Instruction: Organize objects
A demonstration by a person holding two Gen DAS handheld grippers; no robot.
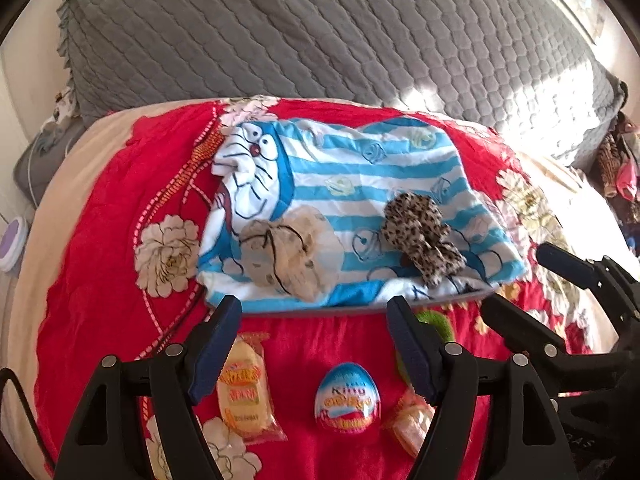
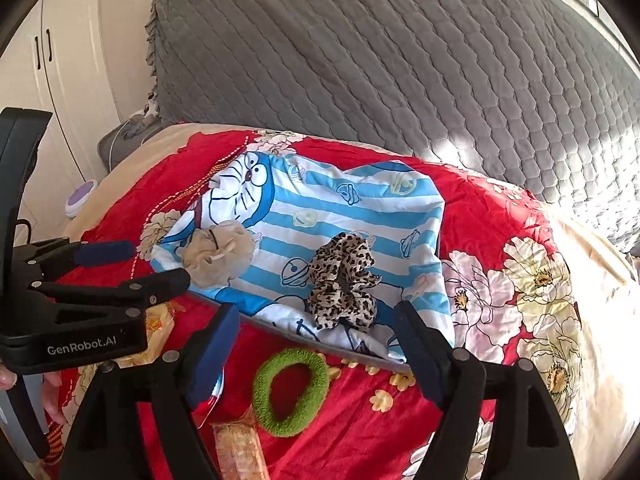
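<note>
Leopard-print scrunchie (image 2: 344,280), crumpled, on blue-striped cartoon cloth (image 2: 340,208), beige scrunchie (image 2: 218,254) alongside

Both fisheye wrist views look steeply down and forward from close above a bed with a red floral cover (image 1: 100,240), toward the grey quilted blanket (image 2: 400,60) filling each frame's top. They share the blue striped cartoon cloth (image 1: 360,168) at centre; the right view sits further right.

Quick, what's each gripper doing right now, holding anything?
Left gripper: open, holding nothing.
Right gripper: open, holding nothing.
</note>
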